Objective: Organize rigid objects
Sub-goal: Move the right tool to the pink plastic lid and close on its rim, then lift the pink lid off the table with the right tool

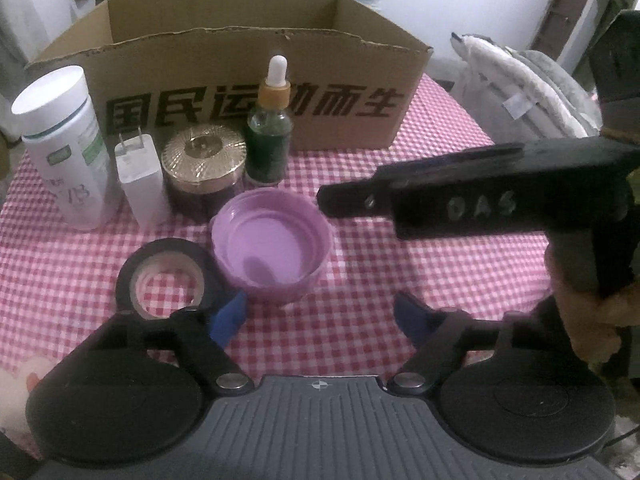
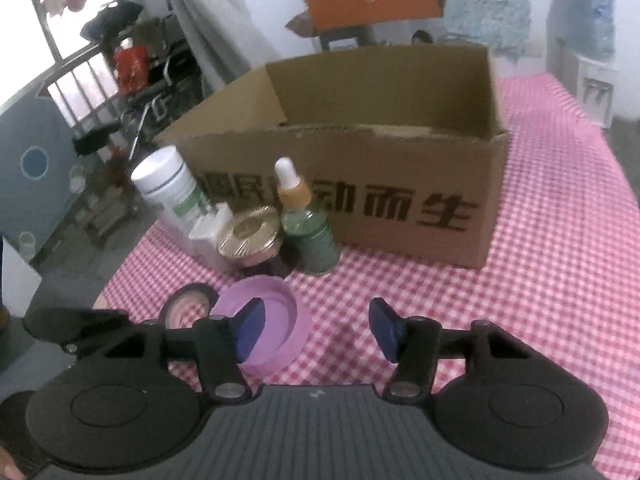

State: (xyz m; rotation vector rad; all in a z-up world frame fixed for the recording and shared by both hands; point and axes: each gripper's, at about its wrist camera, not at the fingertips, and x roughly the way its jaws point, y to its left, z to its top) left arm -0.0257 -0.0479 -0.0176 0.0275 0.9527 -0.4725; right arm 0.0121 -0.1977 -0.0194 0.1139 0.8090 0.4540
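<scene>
- The table (image 1: 440, 152) carried a red-and-white checked cloth, with an open cardboard box (image 1: 256, 80) standing at the far side, black characters printed on its front wall.
- In front of the box, from left to right in the left wrist view, stood a white bottle (image 1: 60, 148), a white plug adapter (image 1: 140, 180) with prongs up, a dark jar with a gold lid (image 1: 204, 168) and a green dropper bottle (image 1: 270, 136); neighbouring items stood just beside one another.
- Nearer the cameras lay a roll of black tape (image 1: 168, 276), flat, touching or nearly touching a purple lid (image 1: 272, 248) lying with its hollow side up.
- The left gripper (image 1: 320, 316) pointed steeply down at the cloth, jaws set fairly wide with nothing between them; its left blue pad (image 1: 228, 320) sat at the near edge of the purple lid, and contact could not be confirmed.
- The right gripper (image 2: 316, 328) also pointed down toward the table, jaws parted and gripping nothing; its left blue pad (image 2: 248, 328) overlapped the purple lid in the picture, while the right pad was over bare cloth.
- In the left wrist view, the right gripper's black body entered from the right edge, tip aimed toward the purple lid, with a hand (image 1: 588, 312) wrapped around its handle.
</scene>
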